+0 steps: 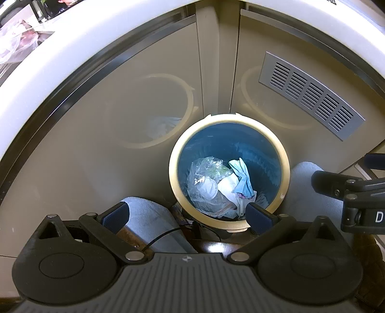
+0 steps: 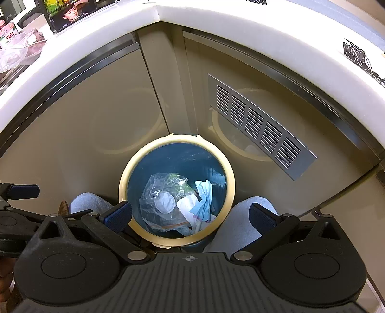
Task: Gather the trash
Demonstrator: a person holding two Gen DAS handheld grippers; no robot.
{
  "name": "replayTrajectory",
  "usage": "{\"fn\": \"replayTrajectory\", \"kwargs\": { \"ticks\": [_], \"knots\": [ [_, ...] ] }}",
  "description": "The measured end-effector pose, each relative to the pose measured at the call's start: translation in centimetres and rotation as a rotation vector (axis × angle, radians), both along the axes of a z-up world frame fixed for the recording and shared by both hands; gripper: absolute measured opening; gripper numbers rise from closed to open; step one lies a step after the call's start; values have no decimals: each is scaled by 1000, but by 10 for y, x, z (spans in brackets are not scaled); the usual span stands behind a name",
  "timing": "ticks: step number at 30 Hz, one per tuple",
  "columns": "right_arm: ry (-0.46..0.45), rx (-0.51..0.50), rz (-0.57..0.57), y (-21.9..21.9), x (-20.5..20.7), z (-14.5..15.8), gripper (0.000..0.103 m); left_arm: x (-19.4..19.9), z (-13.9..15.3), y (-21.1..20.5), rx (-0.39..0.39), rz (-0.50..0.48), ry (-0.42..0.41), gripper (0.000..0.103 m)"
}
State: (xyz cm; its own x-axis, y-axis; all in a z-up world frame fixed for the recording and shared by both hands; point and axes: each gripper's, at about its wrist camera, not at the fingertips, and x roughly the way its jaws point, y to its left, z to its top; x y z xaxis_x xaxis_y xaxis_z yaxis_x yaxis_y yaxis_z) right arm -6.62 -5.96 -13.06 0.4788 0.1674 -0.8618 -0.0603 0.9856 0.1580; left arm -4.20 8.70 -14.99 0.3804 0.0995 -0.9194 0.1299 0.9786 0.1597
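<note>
Both claws, left and right, gape wide and empty low in frame, so I judge nothing is carried. Beyond, at centre, the bin holds the trash, tucked into the cabinet corner.

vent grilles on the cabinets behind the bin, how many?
1: vent grille on the right cabinet door, above and right of the trash bin. Left door shows none; lower fronts are partly hidden.

Two shiny tan cupboard doors meet in a corner under a white counter, with a grey vent right of the corner.
</note>
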Motion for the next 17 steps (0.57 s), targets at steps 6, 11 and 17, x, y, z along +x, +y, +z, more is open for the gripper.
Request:
{"fn": "replayTrajectory", "kwargs": {
  "ticks": [6,11,17],
  "knots": [
    [-3,-2,1,-1,0,1,103,0,1,0,1,-1,-3,102],
    [-5,-1,1,-1,0,2,103,-1,2,0,2,0,-6,102],
    [-8,1,0,-2,0,3,103,-2,4,0,10,4,-19,102]
  ]
}}
